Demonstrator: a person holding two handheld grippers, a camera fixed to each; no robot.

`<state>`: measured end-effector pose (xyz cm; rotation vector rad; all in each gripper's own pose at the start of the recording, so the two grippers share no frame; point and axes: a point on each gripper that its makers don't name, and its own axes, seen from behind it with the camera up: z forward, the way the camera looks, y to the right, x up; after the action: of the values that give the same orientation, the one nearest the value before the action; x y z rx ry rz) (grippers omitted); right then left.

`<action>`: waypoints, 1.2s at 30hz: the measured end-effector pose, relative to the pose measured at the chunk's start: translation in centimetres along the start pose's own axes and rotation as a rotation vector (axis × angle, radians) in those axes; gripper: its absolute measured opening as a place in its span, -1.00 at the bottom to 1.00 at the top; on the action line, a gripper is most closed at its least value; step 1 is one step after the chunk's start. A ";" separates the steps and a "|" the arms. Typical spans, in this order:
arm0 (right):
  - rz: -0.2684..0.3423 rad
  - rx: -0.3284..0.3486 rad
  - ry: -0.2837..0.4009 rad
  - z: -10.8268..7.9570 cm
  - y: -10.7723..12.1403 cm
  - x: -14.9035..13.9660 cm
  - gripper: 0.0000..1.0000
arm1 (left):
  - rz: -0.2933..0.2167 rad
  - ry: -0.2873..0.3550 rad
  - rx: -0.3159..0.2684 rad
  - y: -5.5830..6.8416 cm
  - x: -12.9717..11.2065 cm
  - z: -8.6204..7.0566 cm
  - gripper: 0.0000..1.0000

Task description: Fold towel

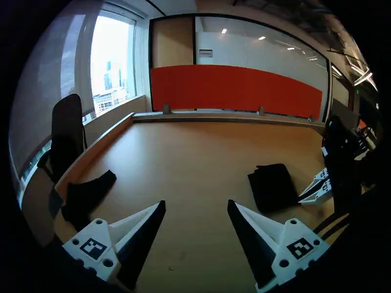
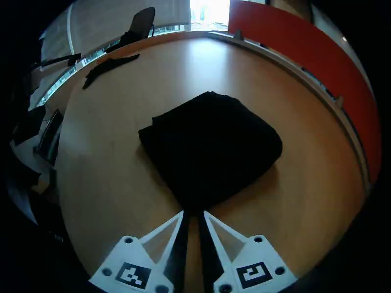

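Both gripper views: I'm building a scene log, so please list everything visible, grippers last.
Towel: one, black, folded, mid-table.
Cloth: one, black, crumpled, table's window-side edge.
Table: one, light wood, under everything.
Chair: one, black, beside the window.
Panel: one, orange-red, along table's far edge.
Window: one, bright, by the chair.
Left gripper: one, white, open over bare table.
Right gripper: one, white, fingers nearly together at towel's near edge; grip unclear.
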<state>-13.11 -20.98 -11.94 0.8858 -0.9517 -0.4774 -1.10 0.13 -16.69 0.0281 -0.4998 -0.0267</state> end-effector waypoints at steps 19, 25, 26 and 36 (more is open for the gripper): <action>-0.032 -0.037 0.060 -2.3 1.2 2.4 -0.97 | 0.000 0.015 -0.018 0.1 0.7 0.4 0.88; -0.072 -0.076 0.113 -4.5 2.4 5.6 -0.97 | 0.004 0.042 -0.038 0.5 2.1 0.6 0.88; -0.079 -0.084 0.122 -4.9 2.6 6.2 -0.97 | 0.005 0.046 -0.041 0.6 2.3 0.6 0.88; -0.148 -0.164 0.231 -9.7 5.2 12.8 -0.97 | 0.022 0.088 -0.087 1.9 4.5 1.0 0.87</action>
<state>1.71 -22.74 -4.02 0.8454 -0.6296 -0.5578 2.43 1.83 -13.56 -0.0612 -0.4104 -0.0252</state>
